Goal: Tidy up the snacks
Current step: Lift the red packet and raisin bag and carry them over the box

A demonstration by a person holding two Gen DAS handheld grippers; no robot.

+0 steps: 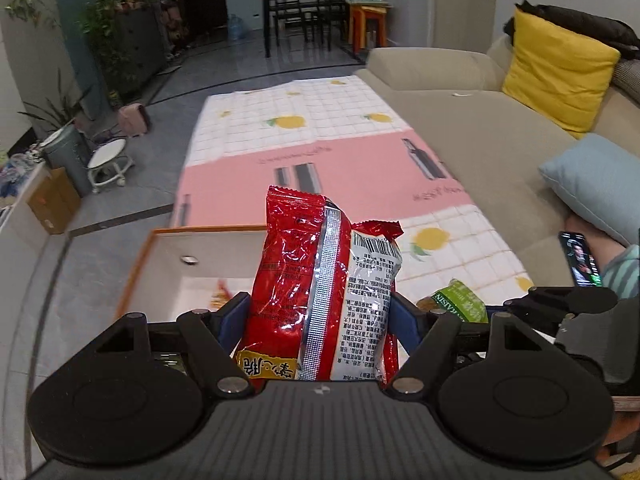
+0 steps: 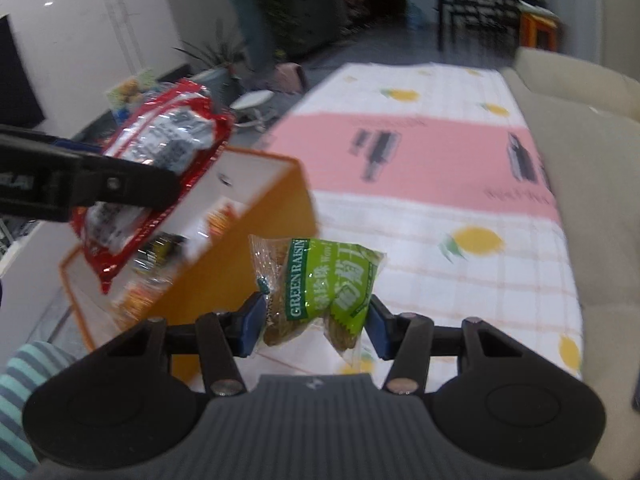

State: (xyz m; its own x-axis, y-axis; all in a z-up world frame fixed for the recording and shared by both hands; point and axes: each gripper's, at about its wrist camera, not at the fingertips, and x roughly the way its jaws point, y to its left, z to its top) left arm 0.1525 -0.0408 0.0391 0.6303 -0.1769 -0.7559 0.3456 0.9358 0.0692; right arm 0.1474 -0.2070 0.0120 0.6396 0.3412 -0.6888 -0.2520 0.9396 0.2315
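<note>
left gripper (image 1: pixel 320 316): i see its blue fingers (image 1: pixel 234 316) clamped on a red snack bag (image 1: pixel 316 292), held upright above the open orange box (image 1: pixel 200 236). right gripper (image 2: pixel 316 324): fingers (image 2: pixel 252 326) pinching a green raisin packet (image 2: pixel 320 280), lifted just beside the box's orange outer wall, over the lemon-print cloth (image 2: pixel 460 280) on the desk. box interior: more wrapped snacks (image 2: pixel 140 296) lying inside. surroundings: beige sofa (image 1: pixel 480 136) with yellow cushion (image 1: pixel 556 68) along the cloth's right side.
</note>
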